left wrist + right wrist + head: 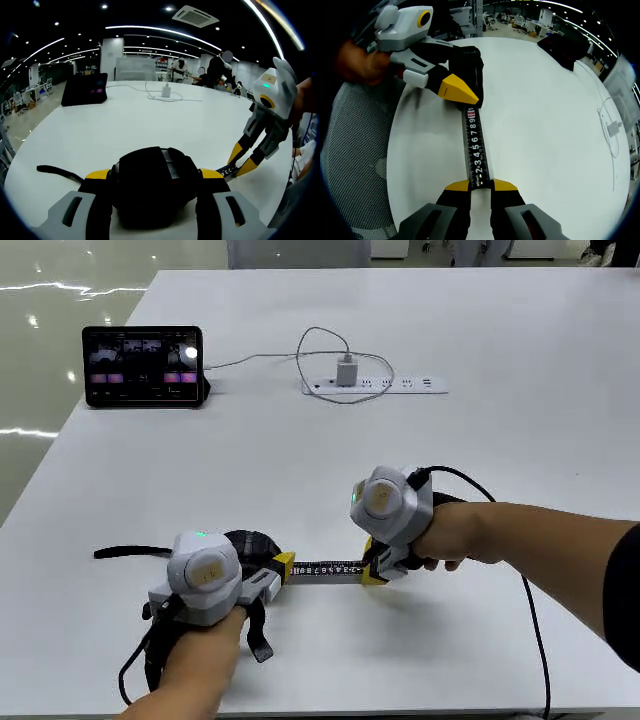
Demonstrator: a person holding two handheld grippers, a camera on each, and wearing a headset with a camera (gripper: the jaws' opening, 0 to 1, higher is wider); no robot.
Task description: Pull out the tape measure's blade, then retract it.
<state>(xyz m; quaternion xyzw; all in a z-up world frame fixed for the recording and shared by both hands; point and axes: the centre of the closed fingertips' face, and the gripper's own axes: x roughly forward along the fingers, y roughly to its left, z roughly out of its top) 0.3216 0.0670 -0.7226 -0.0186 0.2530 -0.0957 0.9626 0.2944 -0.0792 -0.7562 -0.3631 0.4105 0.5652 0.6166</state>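
Tape measure [252, 545] lies near the front edge of a broad white table [450, 440], stretched between the two grippers with a short length of blade drawn out.

Far back on the left of the table a dark tablet [144, 365] stands propped, its screen lit with small picture tiles. To its right, well apart from the grippers, lies a white power strip [400, 385]. A white charger [346, 371] is plugged into one of its sockets. A thin white cable [320, 340] loops from the charger over the strip and runs on toward the tablet.

The case [152, 185] is black, rounded and chunky. The left gripper [270, 556] is clenched on it, one yellow-tipped jaw on either side. From the case's mouth the blade [474, 145] runs flat and straight along the tabletop to the right gripper [480, 185]. It is a pale strip with black numerals counting up from 1 to 9 and a red mark close to the case. The right gripper's jaws are pinched on the blade's free end, the yellow tips pressed to its two edges. A thin black strap [130, 552] trails from the case to the left, lying loose on the table.
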